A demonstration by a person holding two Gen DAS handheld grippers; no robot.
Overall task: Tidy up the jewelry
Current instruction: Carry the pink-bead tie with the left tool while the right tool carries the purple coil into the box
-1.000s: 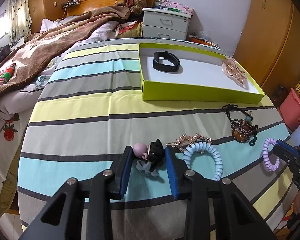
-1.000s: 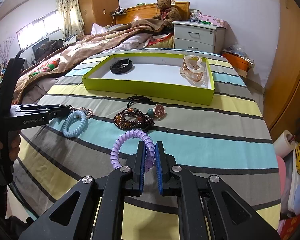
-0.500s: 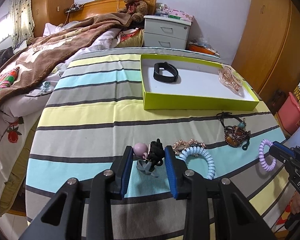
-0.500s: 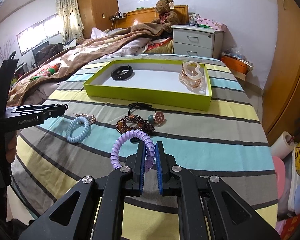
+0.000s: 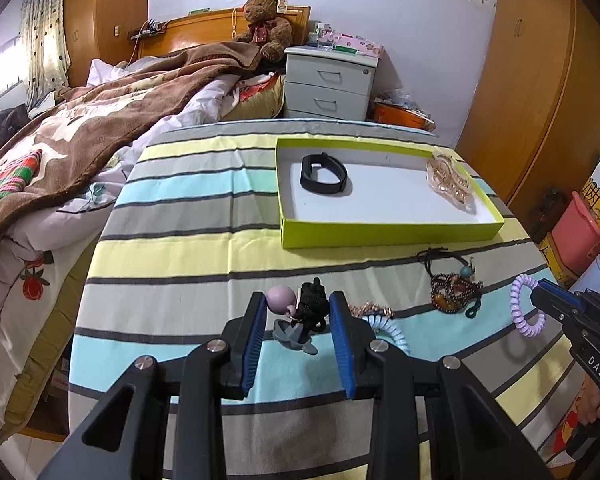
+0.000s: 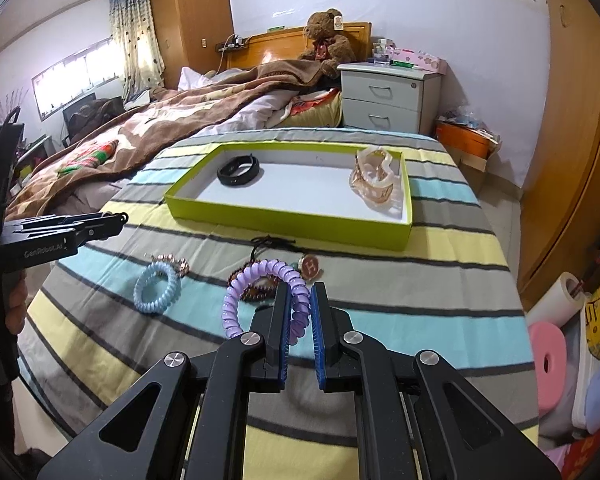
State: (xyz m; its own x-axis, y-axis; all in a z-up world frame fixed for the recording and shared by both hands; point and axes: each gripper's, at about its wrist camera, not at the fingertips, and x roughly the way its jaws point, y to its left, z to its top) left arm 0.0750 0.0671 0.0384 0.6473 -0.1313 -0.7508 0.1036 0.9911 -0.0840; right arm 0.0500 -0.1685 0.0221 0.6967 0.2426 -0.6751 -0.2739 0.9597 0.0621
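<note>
Left gripper (image 5: 298, 316) part-open but clamped on a black hair tie with a pink bead and grey charm (image 5: 300, 312), lifted clear of the striped cloth (image 5: 180, 264); right gripper (image 6: 299, 312) nearly closed on the purple spiral hair tie (image 6: 256, 292). Green tray (image 5: 380, 236) well ahead of both, already holding a black band (image 5: 324, 174) and a clear hair claw (image 5: 452, 182). Best to carry both high over the near wall, keeping the dangling charm from snagging, then release onto bare white floor between those two
</note>
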